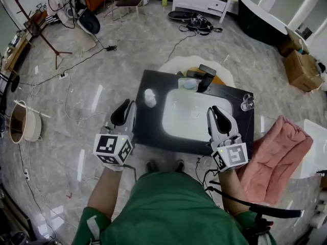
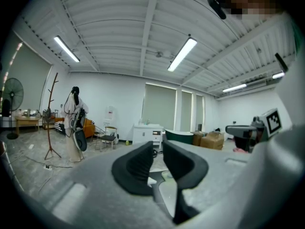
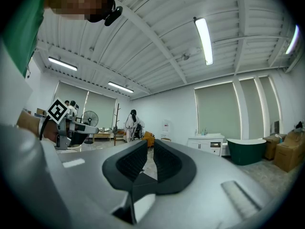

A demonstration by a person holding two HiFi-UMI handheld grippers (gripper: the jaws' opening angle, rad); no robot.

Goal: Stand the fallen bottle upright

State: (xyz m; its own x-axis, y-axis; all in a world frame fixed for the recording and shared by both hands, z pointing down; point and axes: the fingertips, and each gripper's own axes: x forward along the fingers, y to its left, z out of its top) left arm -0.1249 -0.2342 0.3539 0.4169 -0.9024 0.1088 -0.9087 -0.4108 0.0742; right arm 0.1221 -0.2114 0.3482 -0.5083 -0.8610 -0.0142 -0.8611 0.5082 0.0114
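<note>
**Bottle's pose hard to read from overhead**

The bottle (image 1: 149, 97) is sitting near the tabletop's (image 1: 153, 132) left edge, beside the basin (image 1: 179, 122); upright or lying, I cannot tell. The left gripper (image 1: 126, 106) and right gripper (image 1: 214, 111) are hovering over the near edge, well apart, both empty, jaws barely parted.

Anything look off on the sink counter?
Nothing clearly. The white bottle left of the basin looks upright from above; a small clear item sits near the right edge of the counter, too small to tell if tipped.
</note>
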